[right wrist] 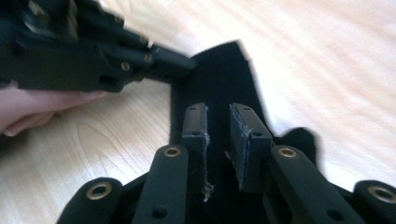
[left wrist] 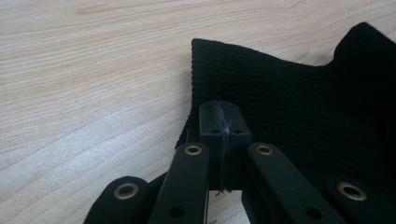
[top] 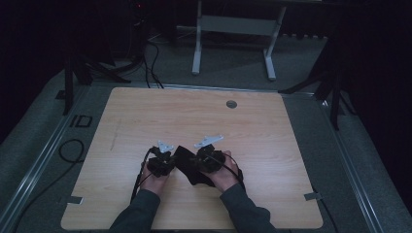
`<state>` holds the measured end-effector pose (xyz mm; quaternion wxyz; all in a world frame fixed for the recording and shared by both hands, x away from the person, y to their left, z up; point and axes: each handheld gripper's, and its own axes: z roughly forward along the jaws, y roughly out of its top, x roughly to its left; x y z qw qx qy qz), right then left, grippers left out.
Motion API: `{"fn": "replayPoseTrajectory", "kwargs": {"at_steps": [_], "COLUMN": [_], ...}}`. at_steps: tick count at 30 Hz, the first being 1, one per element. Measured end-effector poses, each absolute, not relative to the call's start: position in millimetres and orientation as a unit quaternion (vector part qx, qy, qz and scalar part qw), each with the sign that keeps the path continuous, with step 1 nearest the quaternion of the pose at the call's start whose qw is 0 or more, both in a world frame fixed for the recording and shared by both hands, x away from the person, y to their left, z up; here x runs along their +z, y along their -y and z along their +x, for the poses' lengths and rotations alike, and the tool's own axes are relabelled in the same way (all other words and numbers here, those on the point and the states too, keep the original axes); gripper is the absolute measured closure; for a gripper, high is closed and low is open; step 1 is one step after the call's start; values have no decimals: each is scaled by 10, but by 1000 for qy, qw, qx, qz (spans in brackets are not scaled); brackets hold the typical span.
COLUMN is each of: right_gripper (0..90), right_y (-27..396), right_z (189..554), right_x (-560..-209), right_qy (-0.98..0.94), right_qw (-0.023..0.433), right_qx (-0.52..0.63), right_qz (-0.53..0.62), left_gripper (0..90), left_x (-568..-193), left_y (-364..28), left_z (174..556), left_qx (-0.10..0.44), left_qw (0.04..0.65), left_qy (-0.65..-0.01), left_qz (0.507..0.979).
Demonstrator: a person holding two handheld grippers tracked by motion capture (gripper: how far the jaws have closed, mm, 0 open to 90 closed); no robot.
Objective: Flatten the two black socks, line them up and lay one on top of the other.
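On the near half of the wooden table (top: 252,121) in the high view, a black cloth (top: 187,165) lies between the person's two hands, with the left gripper (top: 163,158) at its left edge and the right gripper (top: 206,156) at its right edge; dark sleeves come in from the bottom. Along the left gripper view, the left gripper (left wrist: 219,121) has its jaws pressed together on the edge of the ribbed black cloth (left wrist: 289,107), which spreads rightward over the pale wood. Over in the right gripper view, the right gripper (right wrist: 217,123) stands with a narrow gap between its pads, parted above the black cloth (right wrist: 219,74); the other gripper pinches the cloth's far corner at the upper left
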<state>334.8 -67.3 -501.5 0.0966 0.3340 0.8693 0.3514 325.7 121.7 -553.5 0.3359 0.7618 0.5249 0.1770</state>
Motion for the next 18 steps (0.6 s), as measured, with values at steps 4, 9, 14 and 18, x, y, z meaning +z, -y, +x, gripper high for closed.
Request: {"fn": "replayPoseTrajectory", "kwargs": {"at_steps": [4, 9, 14, 18], "right_gripper": [756, 757, 758, 758], "right_y": [884, 1086, 1351, 1451], "right_z": [3313, 3270, 3111, 3022], "right_x": [-4826, -4742, -4881, -5034], "right_qy": [-859, -855, -855, -858], "right_qw": [111, 125, 130, 117], "right_qx": [365, 365, 341, 333], "right_qz": [341, 347, 367, 373], "left_gripper": [900, 900, 900, 900], "left_x": [-5533, -5531, -5526, -5526], "left_y": [-1214, -1209, -1199, -1191], "left_z": [3258, 3259, 3258, 3257], "left_qx": [177, 176, 177, 179], "left_qw": [334, 333, 328, 326], "left_qy": [-525, -526, -527, -527], "left_qz": [763, 763, 764, 764]}}
